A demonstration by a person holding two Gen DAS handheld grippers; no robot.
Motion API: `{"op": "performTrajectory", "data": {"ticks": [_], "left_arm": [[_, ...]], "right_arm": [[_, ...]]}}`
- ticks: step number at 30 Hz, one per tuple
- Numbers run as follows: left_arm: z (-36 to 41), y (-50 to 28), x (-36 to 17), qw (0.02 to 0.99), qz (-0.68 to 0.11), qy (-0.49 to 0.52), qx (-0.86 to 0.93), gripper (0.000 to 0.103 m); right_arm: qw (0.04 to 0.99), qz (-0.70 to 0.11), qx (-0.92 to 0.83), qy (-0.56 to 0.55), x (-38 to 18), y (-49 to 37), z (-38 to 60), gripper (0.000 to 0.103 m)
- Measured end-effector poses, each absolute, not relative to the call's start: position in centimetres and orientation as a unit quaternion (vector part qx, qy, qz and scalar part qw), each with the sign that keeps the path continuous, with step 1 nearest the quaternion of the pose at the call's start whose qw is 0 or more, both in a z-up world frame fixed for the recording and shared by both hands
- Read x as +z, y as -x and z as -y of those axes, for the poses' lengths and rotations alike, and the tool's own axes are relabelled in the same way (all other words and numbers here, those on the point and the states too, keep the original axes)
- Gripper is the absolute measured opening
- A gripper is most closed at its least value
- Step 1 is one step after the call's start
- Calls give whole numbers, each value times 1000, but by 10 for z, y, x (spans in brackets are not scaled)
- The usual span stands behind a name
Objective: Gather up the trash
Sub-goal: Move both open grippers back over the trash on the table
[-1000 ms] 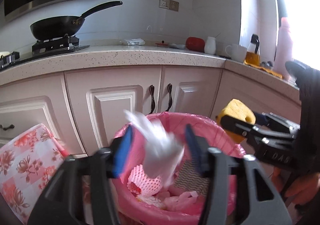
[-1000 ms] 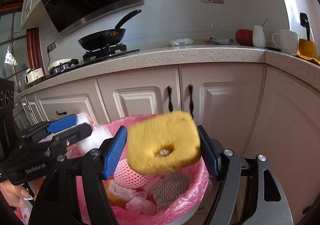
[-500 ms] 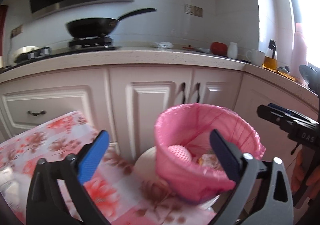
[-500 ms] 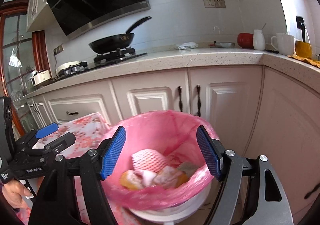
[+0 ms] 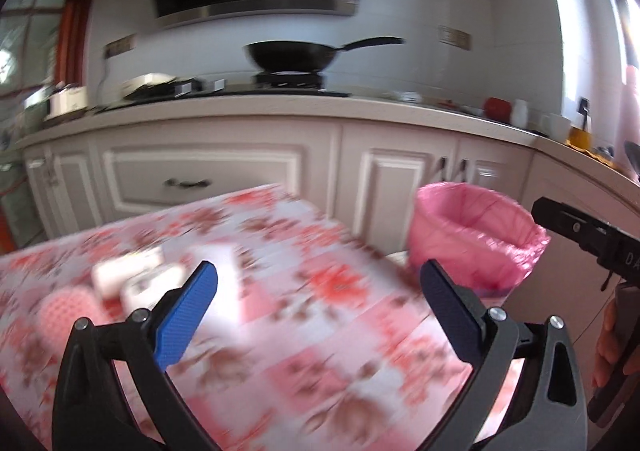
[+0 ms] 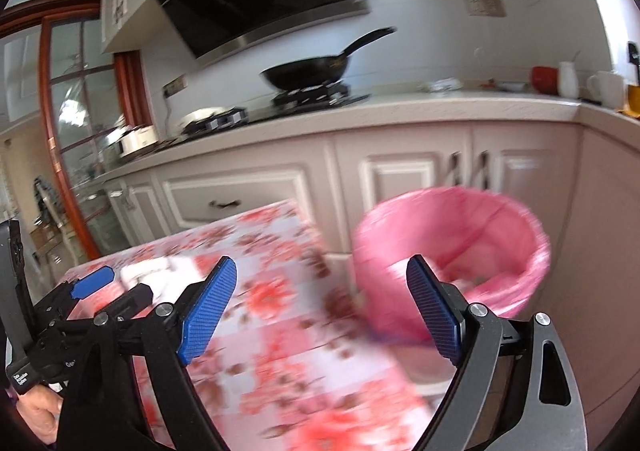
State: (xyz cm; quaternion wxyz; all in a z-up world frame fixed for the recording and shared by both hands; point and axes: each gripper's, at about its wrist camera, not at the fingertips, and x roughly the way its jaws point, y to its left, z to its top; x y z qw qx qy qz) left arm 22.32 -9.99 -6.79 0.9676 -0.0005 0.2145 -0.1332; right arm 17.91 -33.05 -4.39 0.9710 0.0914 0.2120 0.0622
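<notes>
Jaws of the left gripper (image 5: 318, 293) stand spread wide with nothing between them, above the floral table (image 5: 320, 331). Blurred white scraps (image 5: 132, 275) and a pink foam net (image 5: 64, 311) lie near the table's left edge. The pink-lined trash bin (image 5: 476, 239) stands off the far right corner.

From the right wrist, the right gripper (image 6: 320, 287) has just been opening, empty, straddling the table's right edge (image 6: 304, 351) and the bin (image 6: 452, 247). Some trash shows inside, blurred.
</notes>
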Motion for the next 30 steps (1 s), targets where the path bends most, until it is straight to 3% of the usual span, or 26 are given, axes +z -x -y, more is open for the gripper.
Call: {"op": "performTrajectory", "data": {"ticks": [9,17,30], "left_arm": [[-6,-181,-73,978,-205,2,-27,98],[-70,-197,-87,971,-234,-9,43,98],[-103,-253,-115,955,-294,3,48,98]], "right_arm": [[961,-237,134,-48,-55,-183,233,82],[947,-265,176,-28,-75,-206,169,82],[931,-311,188,-36,-98,-258,130,82]]}}
